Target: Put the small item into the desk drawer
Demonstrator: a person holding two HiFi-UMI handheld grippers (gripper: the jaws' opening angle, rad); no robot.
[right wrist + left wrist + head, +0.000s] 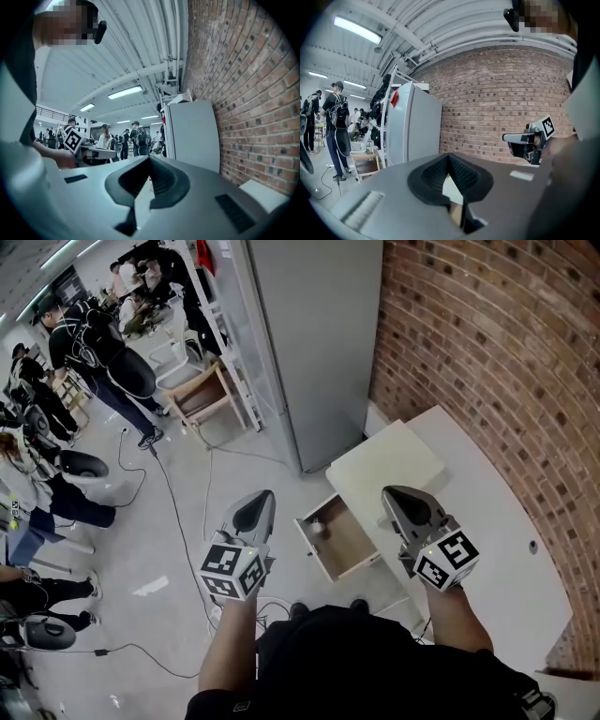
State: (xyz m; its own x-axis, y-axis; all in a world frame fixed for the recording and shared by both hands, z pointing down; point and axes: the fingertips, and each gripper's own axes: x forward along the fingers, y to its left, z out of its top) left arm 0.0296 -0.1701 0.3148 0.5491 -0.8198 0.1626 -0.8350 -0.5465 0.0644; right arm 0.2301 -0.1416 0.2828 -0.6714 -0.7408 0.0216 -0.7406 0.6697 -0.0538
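Note:
In the head view the wooden desk drawer [349, 545] stands pulled out below the cream cabinet top [386, 465]. A small white item [317, 529] lies in the drawer's far left corner. My left gripper [255, 507] hangs above the floor to the left of the drawer, jaws together with nothing in them. My right gripper [405, 502] is raised to the right of the drawer, over the desk's edge, and is shut and empty. Both point roughly level: the left gripper view [449, 161] looks at the brick wall, and the right gripper view [150, 165] looks down the room. Neither touches the drawer.
The white desk [497, 531] runs along the brick wall [487, 343]. A tall grey cabinet [319, 343] stands beyond the drawer. Cables [173, 502] trail over the floor. A wooden chair [202, 395] and several people [89, 343] are at the far left.

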